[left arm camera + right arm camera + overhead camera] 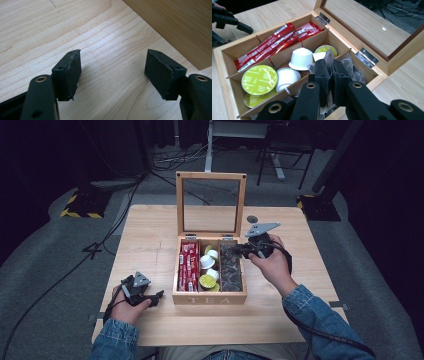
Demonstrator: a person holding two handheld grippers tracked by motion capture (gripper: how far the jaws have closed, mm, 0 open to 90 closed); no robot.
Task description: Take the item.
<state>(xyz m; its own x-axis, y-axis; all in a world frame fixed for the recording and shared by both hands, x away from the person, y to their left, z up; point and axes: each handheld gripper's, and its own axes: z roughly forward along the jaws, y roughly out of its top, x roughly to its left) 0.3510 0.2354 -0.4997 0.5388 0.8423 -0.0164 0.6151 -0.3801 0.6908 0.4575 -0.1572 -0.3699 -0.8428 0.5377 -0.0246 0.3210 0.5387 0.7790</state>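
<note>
With lid up, tea box [210,298]: red sachets [274,41], capsules [300,58], dark packets [231,267].

Wooden tea box [210,298] near the front edge of the worktop [150,235], about its middle, with glass lid [210,176] standing upright. Red stick sachets [188,265] lying lengthwise in the left compartment. White and green-topped capsules [208,270] piled in the middle one. Beyond the far edge, on grey floor: black cables [175,160], yellow-black striped stand base [80,209].
</note>
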